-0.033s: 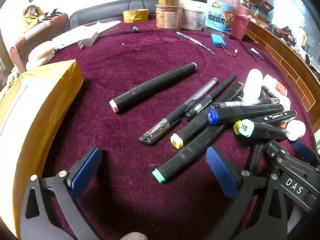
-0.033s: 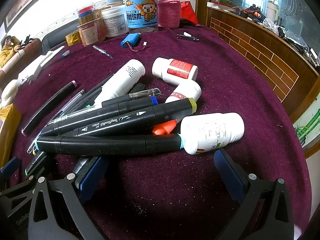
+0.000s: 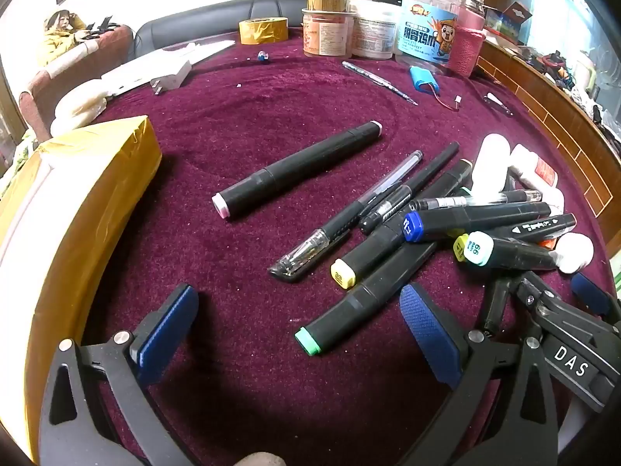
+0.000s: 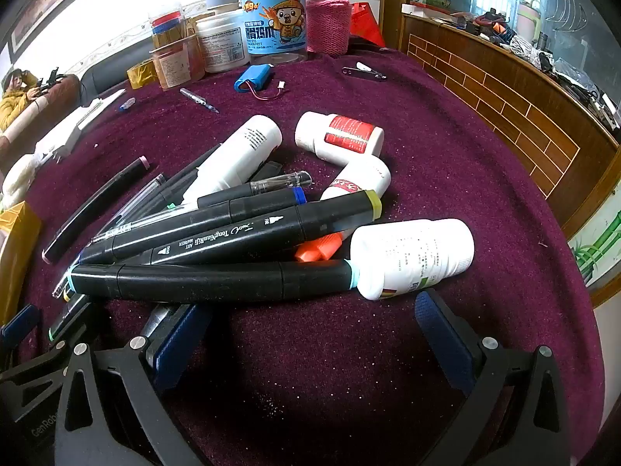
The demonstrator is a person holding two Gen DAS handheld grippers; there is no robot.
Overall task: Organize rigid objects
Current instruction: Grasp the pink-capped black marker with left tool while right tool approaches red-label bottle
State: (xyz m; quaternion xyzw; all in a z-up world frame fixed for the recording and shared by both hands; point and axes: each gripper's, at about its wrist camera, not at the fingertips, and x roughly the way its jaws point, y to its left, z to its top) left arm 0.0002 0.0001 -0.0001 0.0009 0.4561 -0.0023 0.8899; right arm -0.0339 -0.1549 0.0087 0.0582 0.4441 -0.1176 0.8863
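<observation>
A pile of black markers and pens (image 3: 446, 225) lies on the purple cloth, with several white bottles (image 4: 411, 256) beside it. One pink-capped marker (image 3: 299, 169) lies apart to the left. A green-capped marker (image 3: 361, 299) points toward my left gripper (image 3: 299, 322), which is open and empty just short of it. My right gripper (image 4: 310, 334) is open and empty, right in front of a cyan-capped marker (image 4: 209, 281) and the nearest white bottle. It also shows in the left wrist view (image 3: 543, 310).
A yellow taped box (image 3: 70, 209) stands at the left. Jars and tubs (image 3: 372, 27), a tape roll (image 3: 264, 30), a blue battery pack (image 4: 254, 77) and a thin pen (image 3: 378, 81) lie at the back. A wood-trimmed ledge (image 4: 524, 89) runs along the right.
</observation>
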